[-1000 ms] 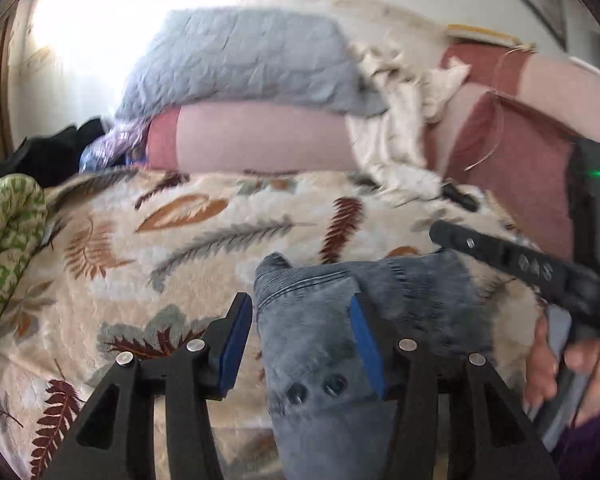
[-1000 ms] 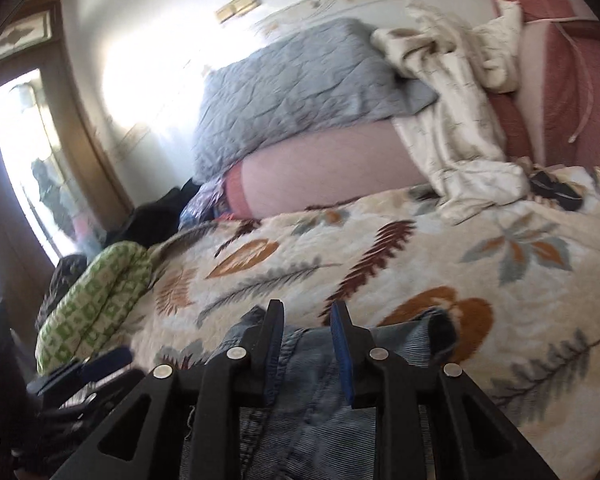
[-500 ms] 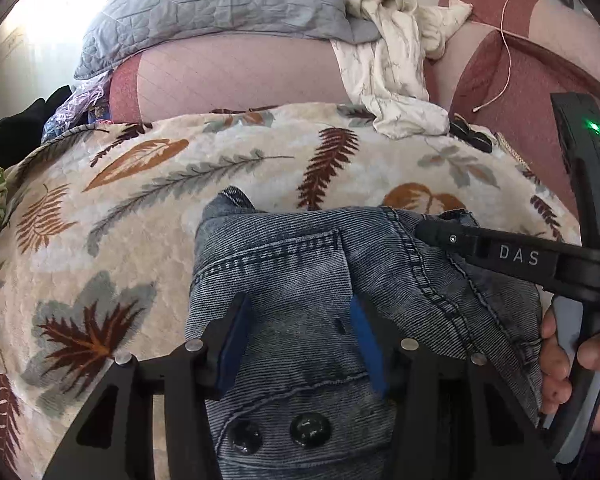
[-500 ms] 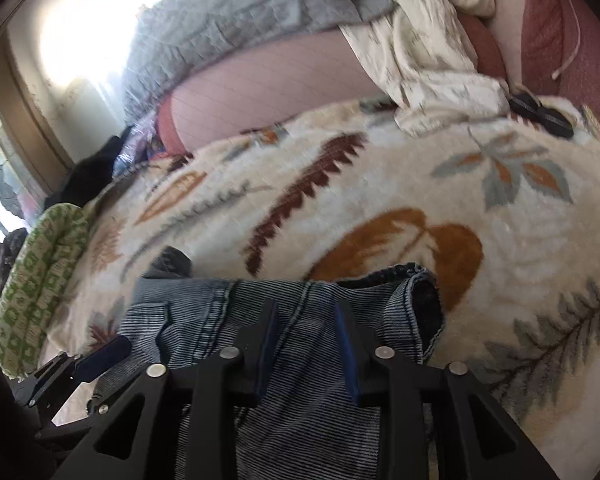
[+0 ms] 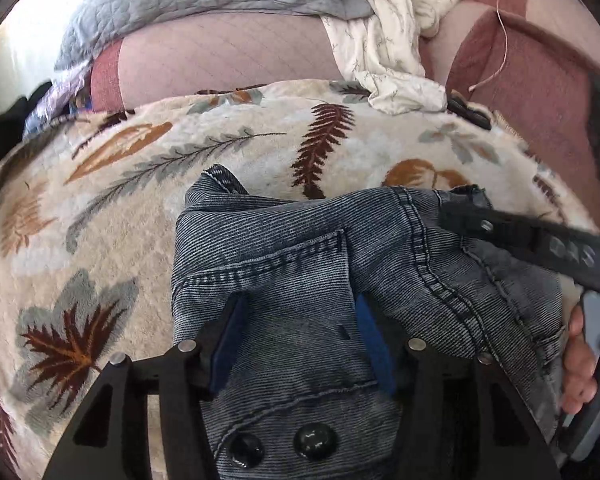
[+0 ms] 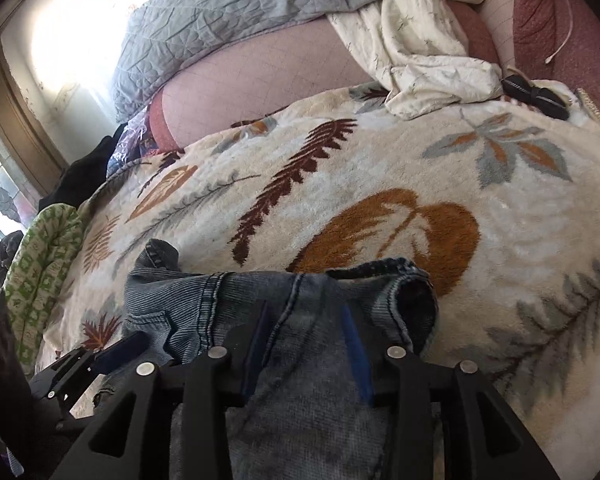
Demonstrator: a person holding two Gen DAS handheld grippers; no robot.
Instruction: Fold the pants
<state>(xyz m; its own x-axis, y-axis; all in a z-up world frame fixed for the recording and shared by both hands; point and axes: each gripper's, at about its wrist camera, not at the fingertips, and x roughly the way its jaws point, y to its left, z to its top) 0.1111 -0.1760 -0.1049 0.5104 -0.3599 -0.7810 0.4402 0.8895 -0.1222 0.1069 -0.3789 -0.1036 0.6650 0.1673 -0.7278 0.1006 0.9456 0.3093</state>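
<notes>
Item: pants [image 5: 300,280], grey-blue ribbed denim, lying on the leaf-print blanket [image 5: 140,200] at its near edge, close under both cameras.

Progress: we judge the fold partly made. The cloth lies doubled over itself in a compact bundle, with a pocket seam and two dark buttons [image 5: 296,444] showing on top in the left view. The far edge is uneven: one corner [image 5: 220,178] pokes up at the left, and a hemmed opening [image 6: 412,292] gapes at the right. We judge that smoothing, squaring the edges and perhaps one more fold remain; how many layers lie beneath we cannot tell.

Left gripper [image 5: 300,344]: jaws opening, blue pads standing either side of a strip of denim, not visibly pressing on it.

Right gripper [image 6: 306,344]: jaws opening too, denim between the pads, a gap showing beside each pad. In the left view it reaches in from the right, with a hand [image 5: 580,360] on its handle.

Appearance: heavy stitched seams, faded patches, soft wrinkles across the top layer; the fabric looks thick and likely to hold a crease.

Surroundings: grey quilt [image 5: 200,4], pink bolster [image 5: 228,56] and cream cloth [image 5: 384,48] at the far side, well apart from the pants.
</notes>
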